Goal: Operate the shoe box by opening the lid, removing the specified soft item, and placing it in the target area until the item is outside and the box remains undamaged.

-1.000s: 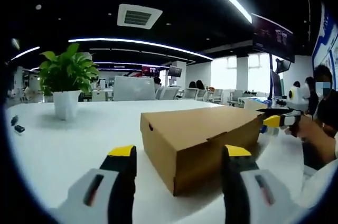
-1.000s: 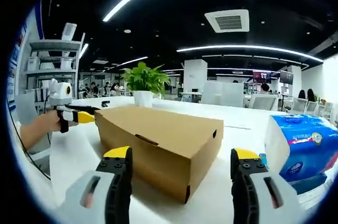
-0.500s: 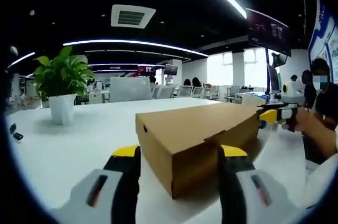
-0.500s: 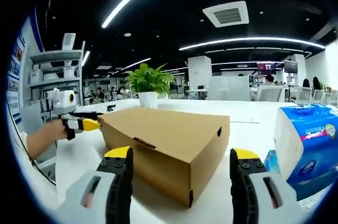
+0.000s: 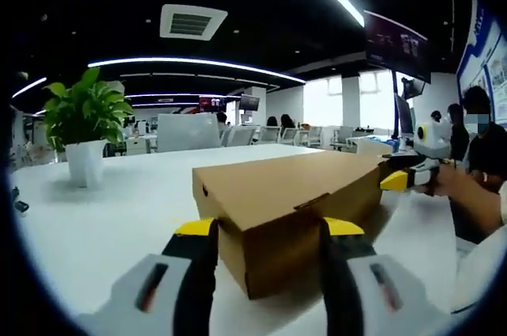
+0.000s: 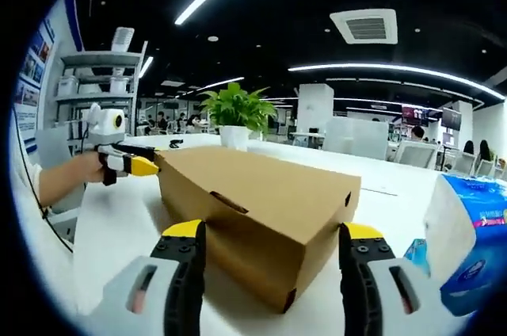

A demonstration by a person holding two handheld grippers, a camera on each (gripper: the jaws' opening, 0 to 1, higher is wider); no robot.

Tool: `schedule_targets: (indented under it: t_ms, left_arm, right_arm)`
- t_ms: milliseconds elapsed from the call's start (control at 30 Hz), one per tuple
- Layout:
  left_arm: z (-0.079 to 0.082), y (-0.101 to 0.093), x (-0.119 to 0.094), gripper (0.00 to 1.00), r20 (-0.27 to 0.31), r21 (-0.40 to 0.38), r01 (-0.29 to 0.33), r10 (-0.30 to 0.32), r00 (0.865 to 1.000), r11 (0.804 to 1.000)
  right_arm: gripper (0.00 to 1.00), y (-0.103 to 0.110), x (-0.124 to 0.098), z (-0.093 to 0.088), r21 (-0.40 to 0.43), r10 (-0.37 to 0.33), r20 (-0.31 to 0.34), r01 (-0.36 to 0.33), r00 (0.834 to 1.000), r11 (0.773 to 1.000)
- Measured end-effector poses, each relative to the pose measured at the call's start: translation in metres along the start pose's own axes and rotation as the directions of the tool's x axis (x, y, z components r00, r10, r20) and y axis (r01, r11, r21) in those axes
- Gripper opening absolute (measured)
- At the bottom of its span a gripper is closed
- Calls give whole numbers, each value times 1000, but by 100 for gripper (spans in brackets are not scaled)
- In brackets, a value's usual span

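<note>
the shoe box sits shut on the white table, one corner between the spread jaws of the left gripper, another between those of the right gripper. squeezing a corner could crush the cardboard or skid the box.

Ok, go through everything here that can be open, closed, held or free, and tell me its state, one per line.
shoe box: lid closed, resting on the table, not gripped.
left gripper: open, jaws either side of a box corner.
right gripper: open, jaws either side of a box corner.
tissue pack: sealed, untouched.
</note>
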State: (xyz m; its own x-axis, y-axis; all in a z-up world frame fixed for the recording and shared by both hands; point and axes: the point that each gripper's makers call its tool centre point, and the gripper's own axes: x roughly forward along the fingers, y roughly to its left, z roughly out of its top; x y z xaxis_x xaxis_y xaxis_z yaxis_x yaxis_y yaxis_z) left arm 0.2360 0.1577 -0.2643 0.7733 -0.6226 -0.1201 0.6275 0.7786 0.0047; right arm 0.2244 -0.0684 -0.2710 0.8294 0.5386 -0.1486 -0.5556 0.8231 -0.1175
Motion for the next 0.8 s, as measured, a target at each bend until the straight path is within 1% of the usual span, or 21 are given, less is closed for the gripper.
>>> schedule_targets:
  t_ms: [100,233,267,467,567,600,767,800]
  left_arm:
    - [-1,-1,0,52,-3,25,-4,4,1000,1000]
    - [-1,-1,0,51,-1,20,-9,9,1000,1000]
    - [0,6,0,51,-1,14,-11,11,1000,1000]
    - [1,17,-1,51,1,14,-13,13,1000,1000]
    - [1,11,0,51,-3,18,-12,12,1000,1000]
    - [2,5,0,51,-5,20,-11,11,1000,1000]
    - [1,-12,-1,51,-7,36,-10,10,1000,999]
    - [1,-18,-2,51,-9,36,-11,11,1000,999]
  right_arm:
    - [69,1,-1,1,1,0,11,0,1000,1000]
    - [68,0,-1,3,3,4,16,-4,1000,1000]
    - [68,1,-2,4,2,4,10,-4,1000,1000]
    - [68,0,-7,3,3,8,4,-8,1000,1000]
    - [68,-1,-10,1,4,5,-1,-5,1000,1000]
    - [68,-1,-11,1,4,3,-3,-3,1000,1000]
    - [68,-3,-16,0,5,2,-8,-2,1000,1000]
    - [68,-4,-17,-1,5,2,-9,-2,1000,1000]
